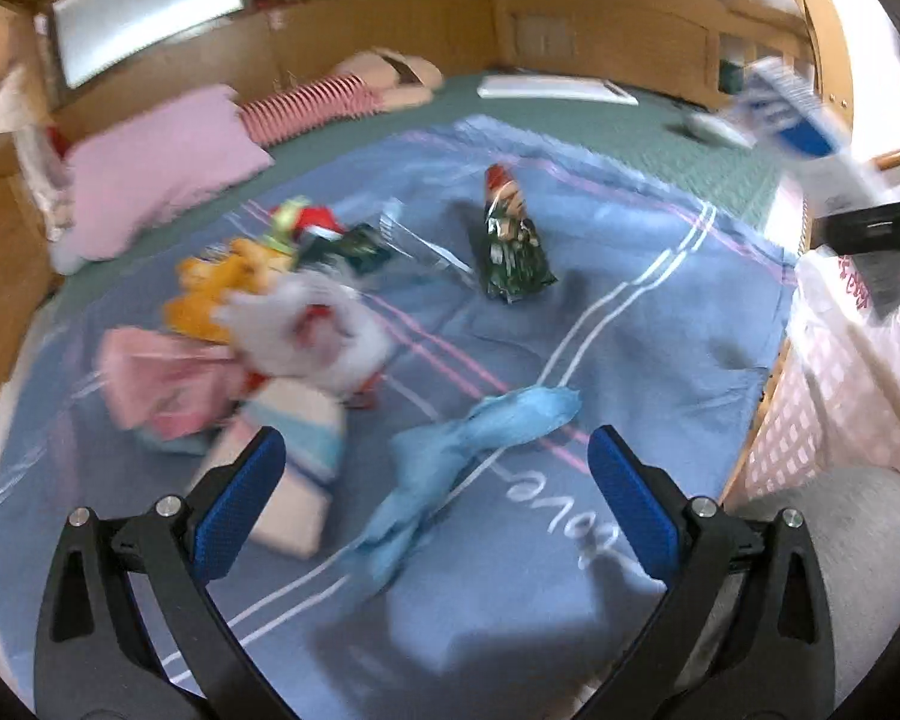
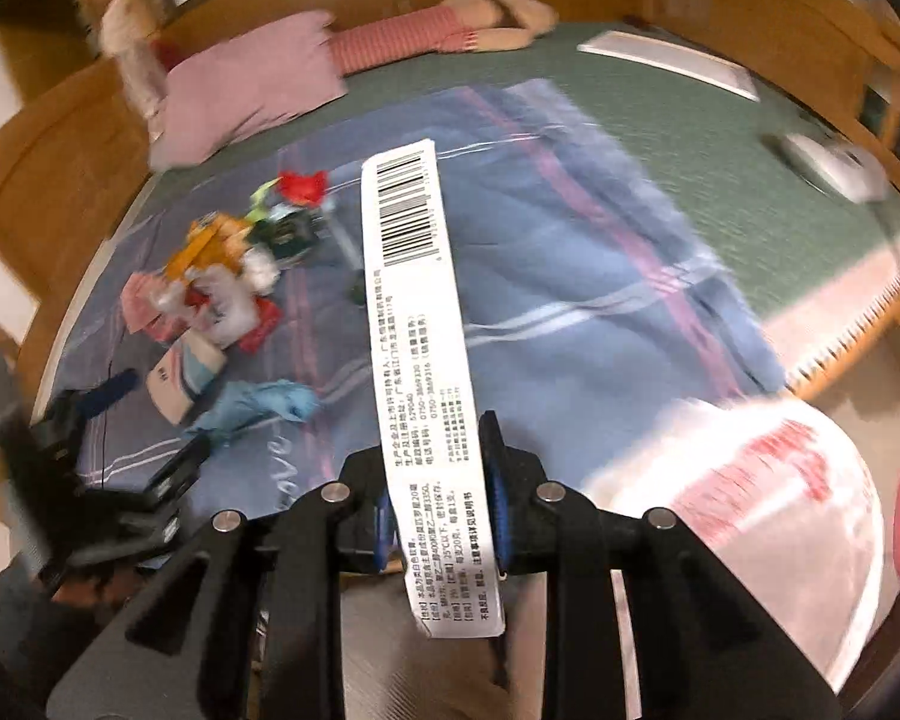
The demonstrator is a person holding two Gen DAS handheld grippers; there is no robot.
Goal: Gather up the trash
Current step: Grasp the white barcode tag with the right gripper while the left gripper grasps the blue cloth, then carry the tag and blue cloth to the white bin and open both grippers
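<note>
The long white carton (image 2: pixel 417 324) runs straight ahead from the right hand-held gripper (image 2: pixel 444 510), its barcode end farthest out and small print along its side. That hand-held gripper is clenched on the carton's near end. The left hand-held gripper (image 1: pixel 438 498) hangs spread wide above the bed's blue blanket (image 1: pixel 618 312), a crumpled blue glove (image 1: pixel 474 444) lying between and just ahead of its fingers.

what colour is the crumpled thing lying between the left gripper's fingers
Light blue; the crumpled glove shows best in the left wrist view.
</note>
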